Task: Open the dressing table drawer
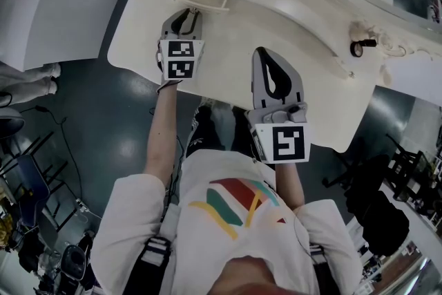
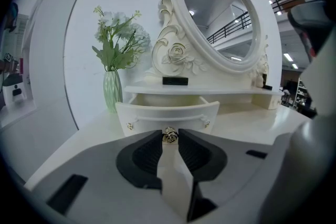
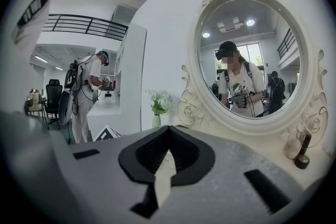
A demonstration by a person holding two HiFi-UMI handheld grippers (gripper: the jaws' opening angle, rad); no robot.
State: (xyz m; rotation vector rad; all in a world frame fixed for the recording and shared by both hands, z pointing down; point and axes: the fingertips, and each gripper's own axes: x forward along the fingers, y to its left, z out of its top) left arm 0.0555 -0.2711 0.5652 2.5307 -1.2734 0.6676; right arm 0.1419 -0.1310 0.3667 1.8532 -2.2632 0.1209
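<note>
Drawer of the white dressing table stands pulled out at the desk's far left, below a shelf and right of the vase of flowers. Our left gripper's fingers pinch its small gold knob. Our right gripper hovers over the desk's near right, fingers closed together on nothing. Both cubes carry only black-and-white square markers.

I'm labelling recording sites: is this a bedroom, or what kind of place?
Likely a large hall or studio, not a bedroom: the dressing table stands on a glossy dark floor, a railed upper gallery runs behind, and an office chair stands nearby.
</note>
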